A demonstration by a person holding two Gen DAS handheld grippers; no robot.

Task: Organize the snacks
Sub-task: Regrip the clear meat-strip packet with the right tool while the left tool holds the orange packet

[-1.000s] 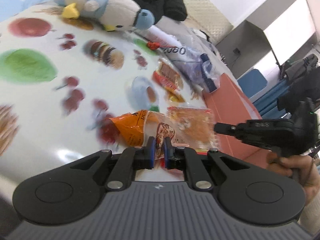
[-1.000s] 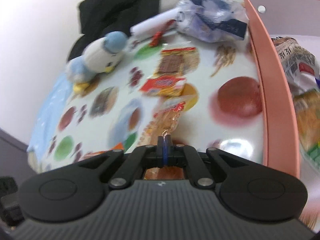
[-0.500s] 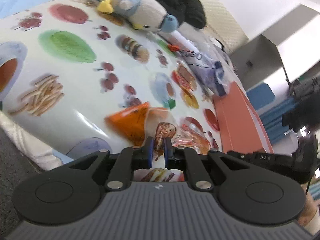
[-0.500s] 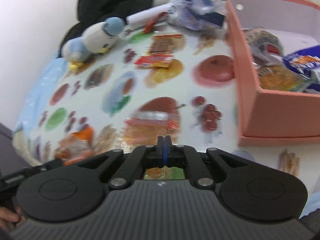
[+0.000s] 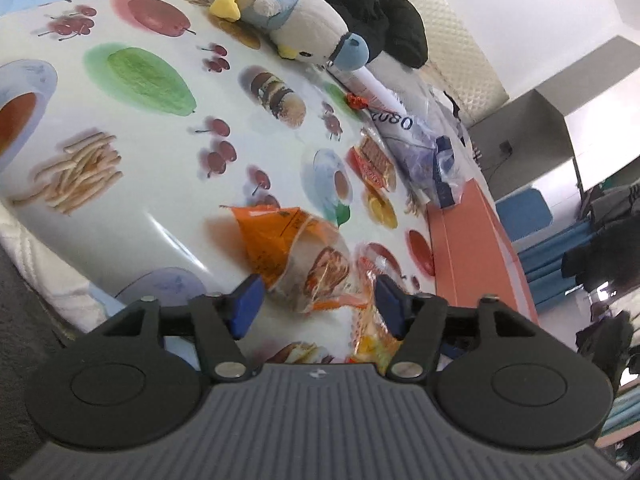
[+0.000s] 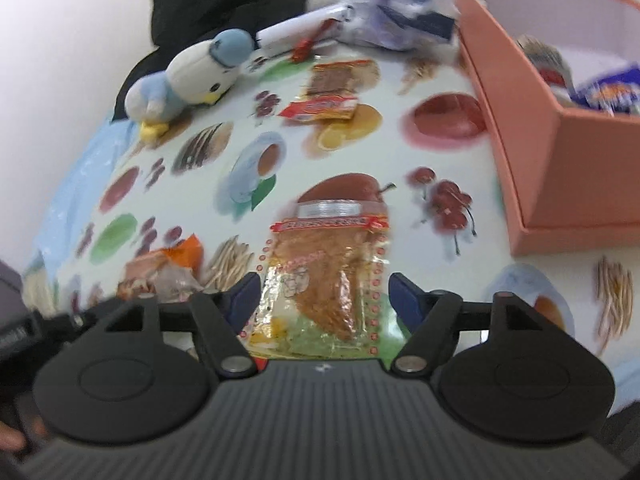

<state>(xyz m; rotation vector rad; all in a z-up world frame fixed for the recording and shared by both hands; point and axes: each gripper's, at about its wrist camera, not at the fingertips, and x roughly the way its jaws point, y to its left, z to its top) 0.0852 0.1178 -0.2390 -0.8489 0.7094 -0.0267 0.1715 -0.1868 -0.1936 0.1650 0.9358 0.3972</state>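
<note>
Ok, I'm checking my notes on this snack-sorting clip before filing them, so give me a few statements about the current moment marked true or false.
1. The left tool stands open around the orange snack bag. True; its jaws have just been opening.
2. The right tool is clamped shut on a packet. False: it is open, its jaws just opened, with the clear dried-meat packet lying between the fingers.
3. The pink box already holds some snacks. True.
4. The plush penguin sits inside the pink box. False: it lies on the printed tablecloth.
5. A red-and-yellow packet lies on the cloth beyond the dried-meat packet. True.
</note>
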